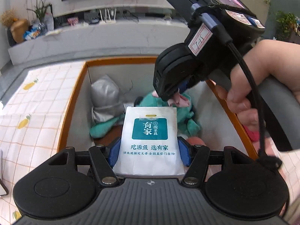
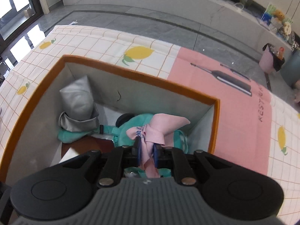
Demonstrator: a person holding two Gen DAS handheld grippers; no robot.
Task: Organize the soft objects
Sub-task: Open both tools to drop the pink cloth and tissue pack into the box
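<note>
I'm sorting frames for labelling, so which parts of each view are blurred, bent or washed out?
Left wrist view: the tablecloth at left smears with motion blur, the storage box rim bows, print on the white packet stays sharp. Right wrist view: the pink cloth is crisp, window glare on the floor, edges curve.

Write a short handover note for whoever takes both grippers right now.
Left gripper: jaws closed on the white packet, held over the orange-rimmed bin.
Right gripper: jaws shut on the pink cloth, low inside the bin above the teal plush.
Already in the bin: silver pouch and teal plush.
Left to do: release the cloth and the packet into the bin. No other loose soft items show on the lemon-print mat.
</note>
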